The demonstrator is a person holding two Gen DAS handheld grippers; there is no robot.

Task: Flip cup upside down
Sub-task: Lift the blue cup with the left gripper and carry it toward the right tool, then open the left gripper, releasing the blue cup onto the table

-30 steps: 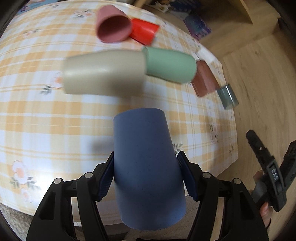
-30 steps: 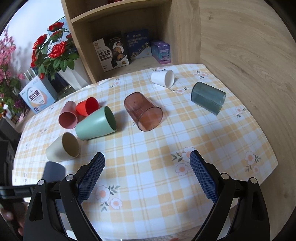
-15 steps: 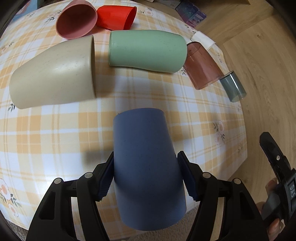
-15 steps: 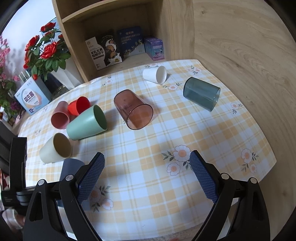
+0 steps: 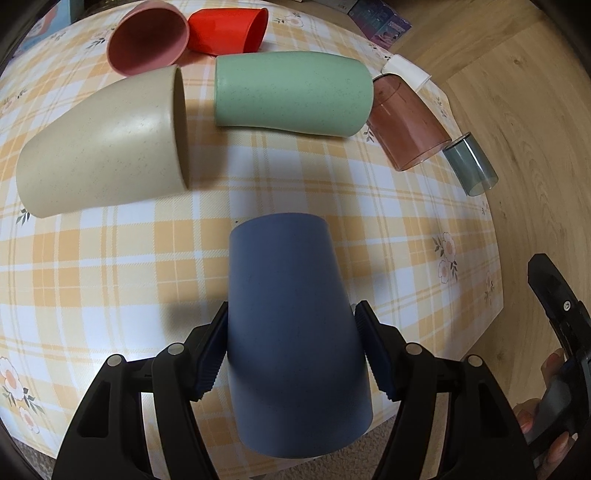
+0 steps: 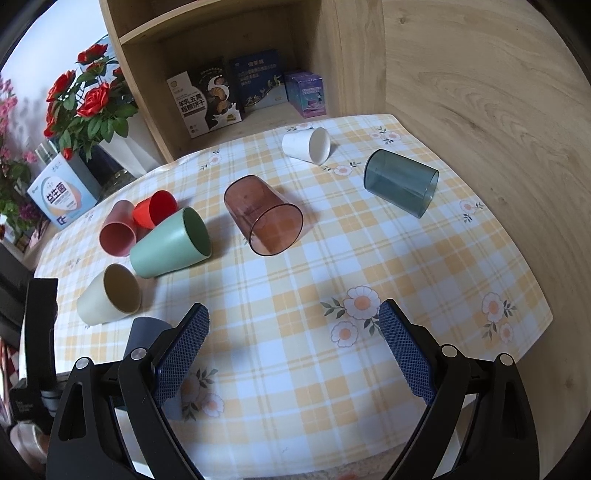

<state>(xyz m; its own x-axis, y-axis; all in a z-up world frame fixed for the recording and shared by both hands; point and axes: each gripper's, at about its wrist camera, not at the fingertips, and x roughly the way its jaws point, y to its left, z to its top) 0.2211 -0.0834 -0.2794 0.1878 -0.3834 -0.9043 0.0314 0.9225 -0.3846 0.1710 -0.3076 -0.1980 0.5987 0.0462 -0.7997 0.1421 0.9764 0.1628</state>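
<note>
My left gripper (image 5: 291, 350) is shut on a blue cup (image 5: 291, 332), its closed base pointing away from the camera over the checked tablecloth (image 5: 110, 277). The blue cup also shows in the right wrist view (image 6: 147, 332), partly hidden behind my right finger, near the table's front left. My right gripper (image 6: 293, 350) is open and empty above the front of the table.
Other cups lie on their sides: beige (image 5: 107, 144), green (image 5: 291, 96), pink (image 5: 147, 37), red (image 5: 229, 29), clear brown (image 6: 264, 216), clear grey-blue (image 6: 400, 182), white (image 6: 306, 146). A shelf with boxes (image 6: 221, 99) and flowers (image 6: 88, 107) stands behind.
My left gripper has carried the blue cup forward and lower over the table; the lying cups now look nearer. The right gripper has drawn a little closer to the table.
</note>
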